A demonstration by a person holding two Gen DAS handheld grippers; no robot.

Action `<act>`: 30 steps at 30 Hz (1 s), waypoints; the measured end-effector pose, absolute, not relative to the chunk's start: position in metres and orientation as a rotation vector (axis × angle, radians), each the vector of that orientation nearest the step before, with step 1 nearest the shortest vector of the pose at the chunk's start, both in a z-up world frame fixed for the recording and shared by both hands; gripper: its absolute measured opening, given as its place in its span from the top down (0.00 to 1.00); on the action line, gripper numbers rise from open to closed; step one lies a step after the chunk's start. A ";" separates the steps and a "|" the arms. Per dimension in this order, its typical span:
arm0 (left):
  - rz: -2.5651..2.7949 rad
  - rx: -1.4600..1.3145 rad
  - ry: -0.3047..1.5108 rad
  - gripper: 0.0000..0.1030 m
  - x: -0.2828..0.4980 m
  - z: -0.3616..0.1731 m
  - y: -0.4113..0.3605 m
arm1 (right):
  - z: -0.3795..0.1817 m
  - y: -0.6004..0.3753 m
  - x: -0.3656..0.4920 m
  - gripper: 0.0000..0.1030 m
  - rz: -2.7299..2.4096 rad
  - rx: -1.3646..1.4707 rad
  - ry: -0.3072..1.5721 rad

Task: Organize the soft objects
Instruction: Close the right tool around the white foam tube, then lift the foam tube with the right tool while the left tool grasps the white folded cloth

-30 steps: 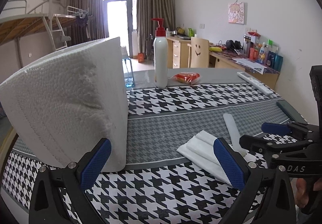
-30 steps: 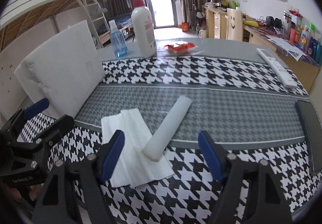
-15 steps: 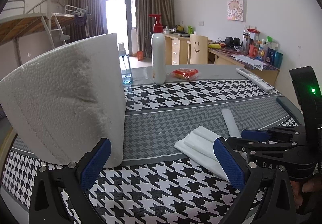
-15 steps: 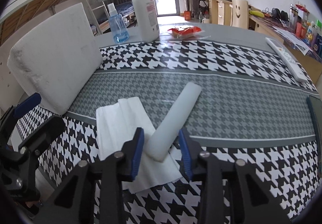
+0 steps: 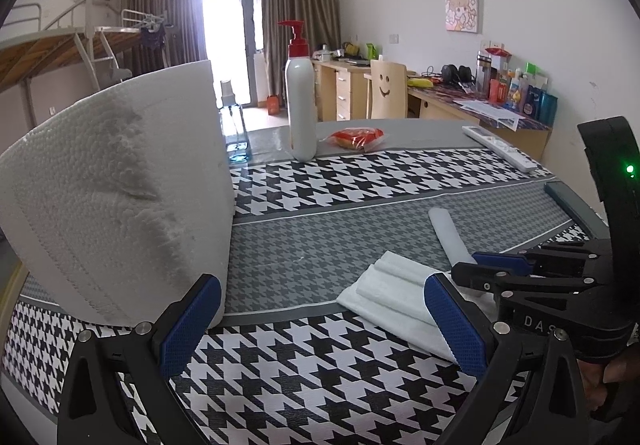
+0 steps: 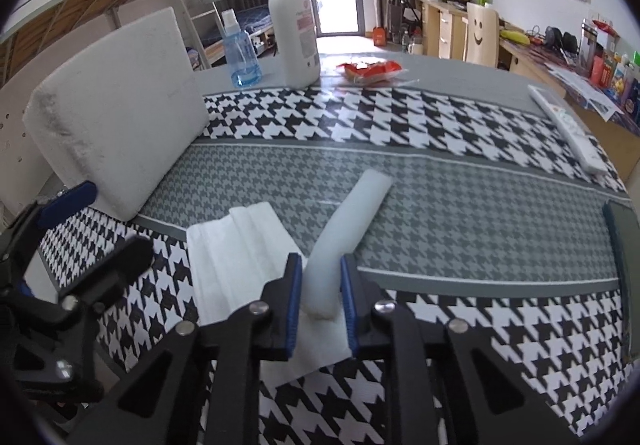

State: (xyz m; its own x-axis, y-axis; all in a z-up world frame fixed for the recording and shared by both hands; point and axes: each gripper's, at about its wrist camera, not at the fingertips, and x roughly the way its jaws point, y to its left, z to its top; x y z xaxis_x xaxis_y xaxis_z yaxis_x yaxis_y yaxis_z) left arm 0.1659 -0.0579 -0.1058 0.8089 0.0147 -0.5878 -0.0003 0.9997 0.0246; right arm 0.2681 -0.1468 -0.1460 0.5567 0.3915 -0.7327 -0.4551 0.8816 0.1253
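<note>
A white foam tube (image 6: 348, 225) lies on the table, its near end resting on a folded white cloth (image 6: 240, 257). My right gripper (image 6: 320, 305) is shut on the tube's near end, which bends between the blue pads. The tube (image 5: 450, 237) and cloth (image 5: 396, 297) also show in the left wrist view, with the right gripper (image 5: 496, 265) at the tube. My left gripper (image 5: 320, 329) is open and empty, low over the table's front. A big white foam block (image 5: 120, 197) stands tilted at the left, close to the left finger; it also shows in the right wrist view (image 6: 120, 113).
A white pump bottle (image 5: 301, 117), a blue spray bottle (image 6: 240, 53) and a red snack packet (image 5: 356, 137) stand at the table's far side. A white remote (image 6: 568, 133) and a dark phone (image 6: 620, 229) lie at the right edge.
My right gripper has moved forward and closed from wide open onto the foam tube's near end, squeezing it. The left gripper has stayed open and shifted only slightly.
</note>
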 end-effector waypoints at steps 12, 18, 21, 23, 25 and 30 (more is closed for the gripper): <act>-0.097 0.044 0.694 0.01 0.174 -0.114 -0.088 | -0.140 -0.173 0.263 0.78 0.484 -0.062 0.814; -0.081 0.047 0.737 0.01 0.182 -0.120 -0.098 | -0.144 -0.187 0.264 0.78 0.465 -0.065 0.814; -0.077 0.017 0.758 0.01 0.186 -0.123 -0.098 | -0.147 -0.191 0.265 0.78 0.461 -0.068 0.818; -0.068 0.017 0.771 0.01 0.187 -0.125 -0.099 | -0.150 -0.191 0.265 0.78 0.461 -0.071 0.823; -0.061 0.015 0.787 0.01 0.189 -0.128 -0.101 | -0.152 -0.192 0.265 0.78 0.466 -0.067 0.826; -0.051 0.012 0.806 0.01 0.192 -0.132 -0.104 | -0.153 -0.196 0.266 0.77 0.462 -0.065 0.823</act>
State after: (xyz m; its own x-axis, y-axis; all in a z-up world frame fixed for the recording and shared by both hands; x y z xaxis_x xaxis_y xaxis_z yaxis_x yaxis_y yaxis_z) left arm 0.1922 -0.1039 -0.1319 0.6916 -0.0415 -0.7211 0.0503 0.9987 -0.0092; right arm 0.2655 -0.1961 -0.1530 0.5865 0.3715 -0.7198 -0.4213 0.8989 0.1206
